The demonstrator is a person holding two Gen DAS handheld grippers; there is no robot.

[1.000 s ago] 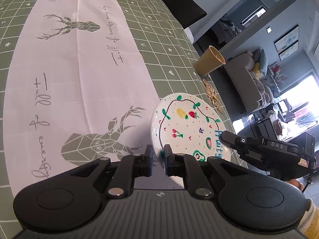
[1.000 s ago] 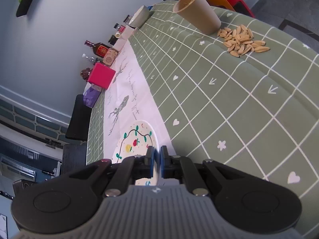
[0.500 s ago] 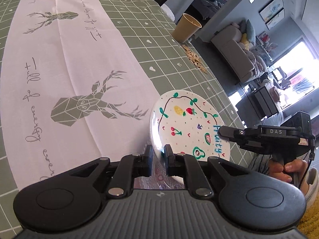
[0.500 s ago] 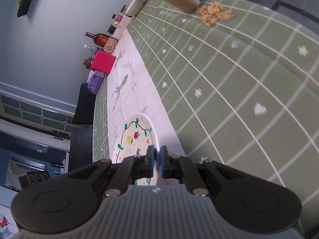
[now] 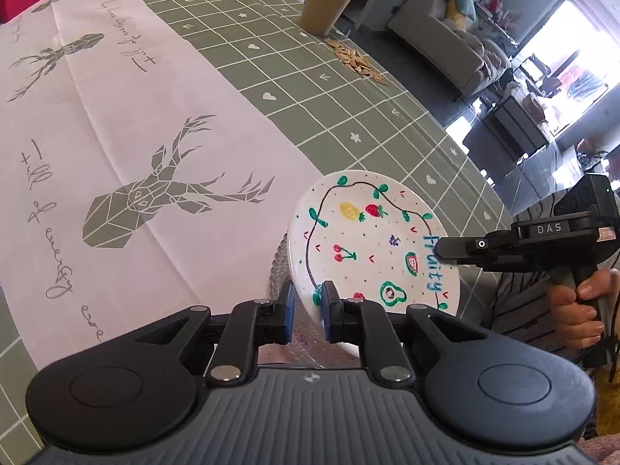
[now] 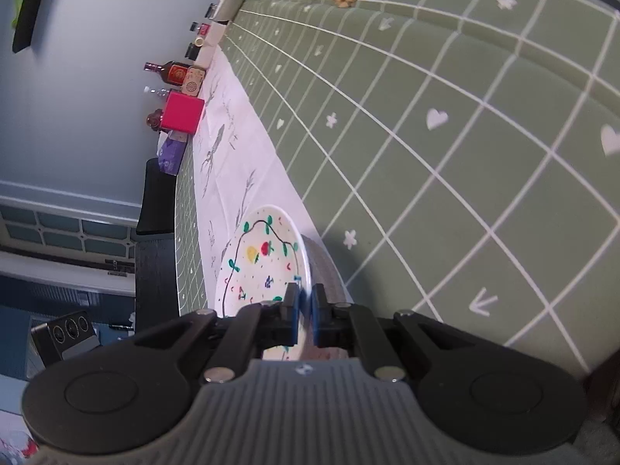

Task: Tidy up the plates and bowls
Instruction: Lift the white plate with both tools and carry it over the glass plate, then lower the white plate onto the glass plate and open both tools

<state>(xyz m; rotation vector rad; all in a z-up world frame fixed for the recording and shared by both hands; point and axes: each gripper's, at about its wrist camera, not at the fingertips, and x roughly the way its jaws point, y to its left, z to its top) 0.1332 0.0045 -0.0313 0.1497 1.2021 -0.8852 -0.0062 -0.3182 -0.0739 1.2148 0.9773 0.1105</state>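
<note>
The jaws of the left gripper (image 5: 307,312) straddle the near rim of the fruit-painted plate (image 5: 372,244) and are easing apart, so the pads look just off the china. The jaws of the right gripper (image 6: 305,312) are clamped tight on the same plate's rim, at about three o'clock of the plate as the left camera sees it, right beside the blue word "fruity". A hand (image 5: 581,306) grips that tool's handle.

The plate is tilted above the near edge of the surface, and a clear glass dish with a beaded rim (image 5: 277,267) sits just beneath it at its nine o'clock side. Under both lies a green checked tablecloth (image 5: 310,89) with a white deer-print runner (image 5: 116,162) down its middle.

Toward one o'clock in the left view, well apart from the plate, a tan paper cup (image 5: 323,6) stands upright with a scatter of seeds (image 5: 354,60) just beside it. A pink box (image 6: 182,112) and a bottle (image 6: 170,71) stand at the far end.
</note>
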